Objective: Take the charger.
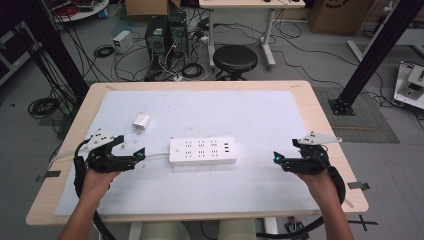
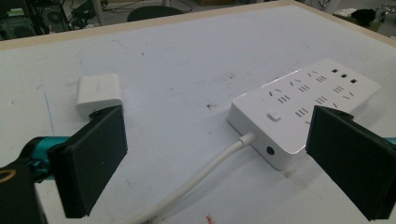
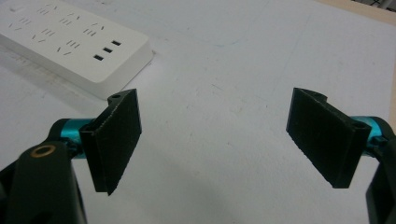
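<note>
**Both grippers empty beside the power strip**

On the table (image 1: 320,125), mid-surface, lies the power strip (image 1: 202,151); near the left edge the left gripper (image 1: 131,155), jaws spread; near the right edge the right gripper (image 1: 284,159), likewise; a charger (image 1: 141,122) sits toward the far-left corner.

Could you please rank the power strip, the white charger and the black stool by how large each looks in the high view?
Largest to smallest, as they look in the high view:
1. Power strip
2. Black stool, though it stands farther from the camera, so its true size may be greater
3. White charger
</note>
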The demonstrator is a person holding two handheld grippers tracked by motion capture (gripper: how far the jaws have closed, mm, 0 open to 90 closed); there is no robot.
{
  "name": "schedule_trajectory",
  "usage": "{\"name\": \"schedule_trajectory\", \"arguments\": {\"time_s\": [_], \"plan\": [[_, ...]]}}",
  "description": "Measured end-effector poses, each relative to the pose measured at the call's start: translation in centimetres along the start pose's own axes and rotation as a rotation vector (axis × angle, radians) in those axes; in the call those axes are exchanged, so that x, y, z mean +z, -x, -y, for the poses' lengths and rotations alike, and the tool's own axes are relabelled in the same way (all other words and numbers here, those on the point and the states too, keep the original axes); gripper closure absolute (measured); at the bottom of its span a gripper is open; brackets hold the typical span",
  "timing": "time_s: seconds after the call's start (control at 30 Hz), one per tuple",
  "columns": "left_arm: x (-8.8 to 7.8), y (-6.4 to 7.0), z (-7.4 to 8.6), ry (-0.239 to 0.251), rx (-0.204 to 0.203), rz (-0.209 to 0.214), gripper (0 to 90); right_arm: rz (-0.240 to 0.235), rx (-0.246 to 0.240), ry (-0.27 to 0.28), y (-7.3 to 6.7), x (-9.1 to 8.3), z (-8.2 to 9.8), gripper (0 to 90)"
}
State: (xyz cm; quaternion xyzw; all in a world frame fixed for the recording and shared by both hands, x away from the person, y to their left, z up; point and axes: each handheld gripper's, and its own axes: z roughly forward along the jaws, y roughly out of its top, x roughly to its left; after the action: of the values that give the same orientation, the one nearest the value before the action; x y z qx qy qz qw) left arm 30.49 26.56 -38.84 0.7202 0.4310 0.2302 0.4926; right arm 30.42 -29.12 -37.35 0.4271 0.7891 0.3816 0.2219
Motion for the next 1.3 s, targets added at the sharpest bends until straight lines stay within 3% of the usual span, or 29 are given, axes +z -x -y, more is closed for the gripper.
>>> {"name": "schedule_trajectory", "arguments": {"time_s": [0.27,0.47,0.6,1.03,1.3], "plan": [[0.7,-0.5,-1.3,-0.019,-0.011,-0.030,5.5,0.005,-0.001,0.010,0.3,-0.1,-0.2,18.3],[1.2,-1.1,-2.9,-0.061,-0.042,-0.110,5.5,0.001,-0.004,0.016,0.5,0.1,-0.5,18.3],[1.7,-1.7,-4.1,-0.058,-0.063,-0.156,5.6,-0.008,-0.012,0.002,0.4,0.4,-0.6,18.3],[4.6,-2.8,-9.4,-0.093,-0.059,-0.213,5.6,-0.011,-0.014,-0.010,0.3,0.8,-1.5,18.3],[6.5,-3.7,-10.0,-0.151,-0.127,-0.283,5.6,-0.007,-0.014,-0.020,0.5,1.0,-1.8,18.3]]}}
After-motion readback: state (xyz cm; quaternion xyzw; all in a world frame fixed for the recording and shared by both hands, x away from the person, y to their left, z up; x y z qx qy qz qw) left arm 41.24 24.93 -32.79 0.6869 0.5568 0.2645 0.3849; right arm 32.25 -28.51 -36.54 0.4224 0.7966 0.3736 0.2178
